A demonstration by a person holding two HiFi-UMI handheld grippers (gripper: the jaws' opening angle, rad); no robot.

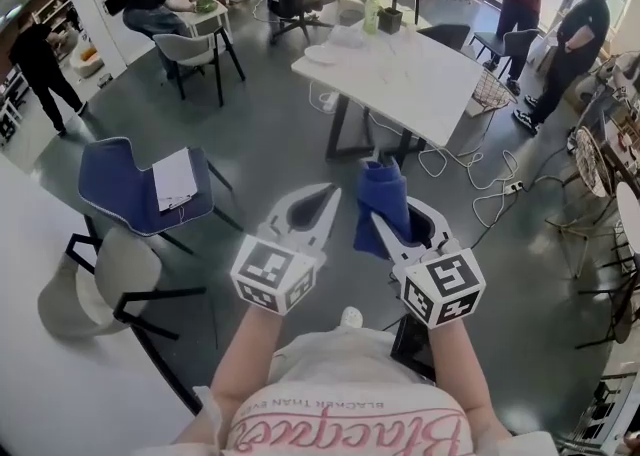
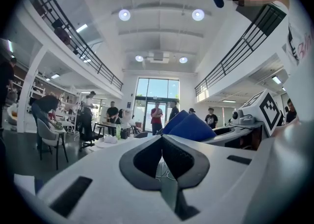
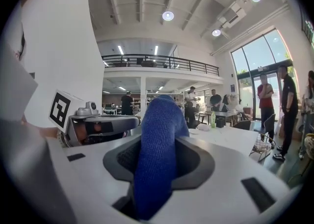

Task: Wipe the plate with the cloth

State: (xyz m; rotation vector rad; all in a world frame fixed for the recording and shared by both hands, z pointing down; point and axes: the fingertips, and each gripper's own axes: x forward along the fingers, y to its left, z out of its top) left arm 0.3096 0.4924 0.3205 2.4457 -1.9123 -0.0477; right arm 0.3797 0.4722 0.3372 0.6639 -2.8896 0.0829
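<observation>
- Head view: both tongs are held out side by side at 6 o'clock, pointing toward the white table (image 1: 430,84) up at 12 o'clock.
- Right gripper (image 1: 393,216): clamped on the blue cloth (image 1: 382,199). The right gripper view shows the fabric bunched between the pads and standing up in a rounded fold above the jaw tips.
- Left gripper (image 1: 327,194): jaws pressed together, pads meeting, nothing between them.
- The two tongs sit just beside each other and do not touch, with the cloth on the inner side of the right one.
- The plate (image 1: 322,54) lies on the table's left end, at 12 o'clock from the left tong and well apart from both.
- A green bottle (image 1: 371,14) stands at the table's far edge, at 1 o'clock from the plate.
- At 9 o'clock, a blue chair (image 1: 115,184) with a clipboard (image 1: 176,179) lying on its seat.
</observation>
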